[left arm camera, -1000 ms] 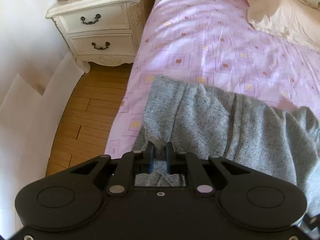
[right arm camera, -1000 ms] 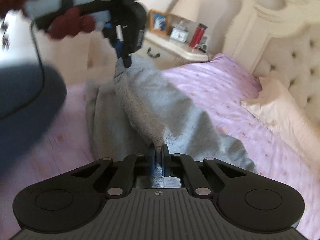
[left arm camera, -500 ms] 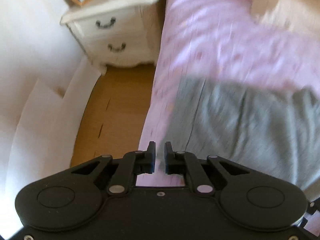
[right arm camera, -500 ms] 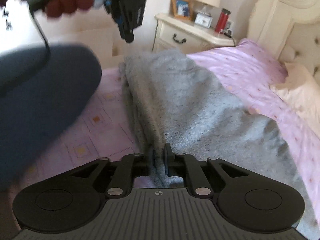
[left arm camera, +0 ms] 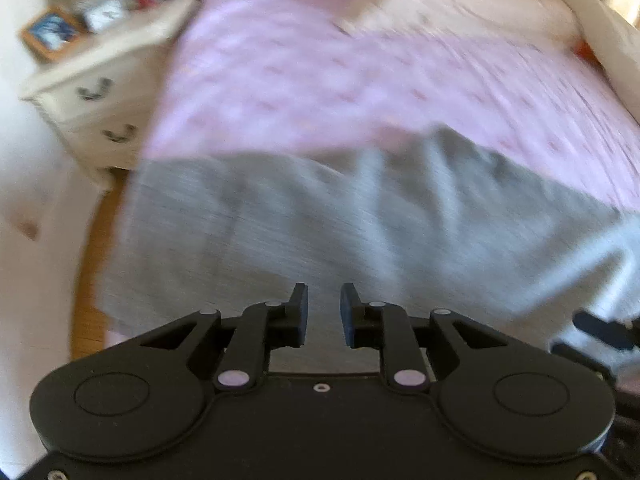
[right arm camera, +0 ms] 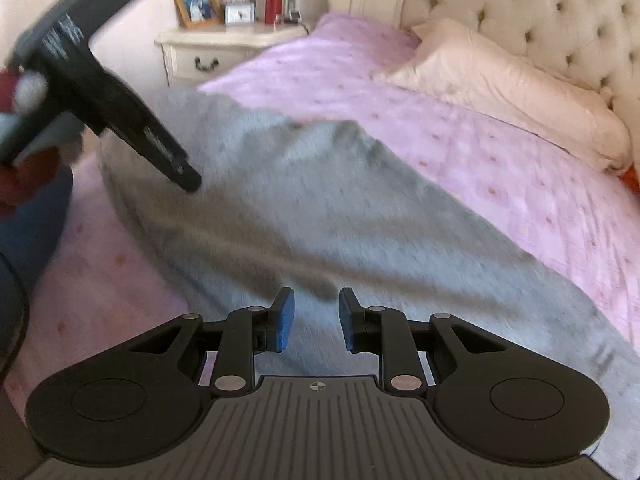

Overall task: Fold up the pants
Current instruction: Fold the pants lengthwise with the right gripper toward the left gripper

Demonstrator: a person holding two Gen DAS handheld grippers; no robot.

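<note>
A pink bedspread [right arm camera: 460,152] carries grey sweatpants [right arm camera: 320,216], their long axis running from the nightstand [right arm camera: 224,48] toward the right tongs [right arm camera: 316,320]. Both the right and the left tongs [left arm camera: 323,312] have just been opening and grip nothing, with the cloth lying just ahead of each.

Left wrist view motion-blurred; pants [left arm camera: 360,220] lower end cut off by frame edge in right wrist view

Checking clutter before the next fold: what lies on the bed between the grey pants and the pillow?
Only bare pink sheet separates pants and pillow, in the right wrist view.
</note>
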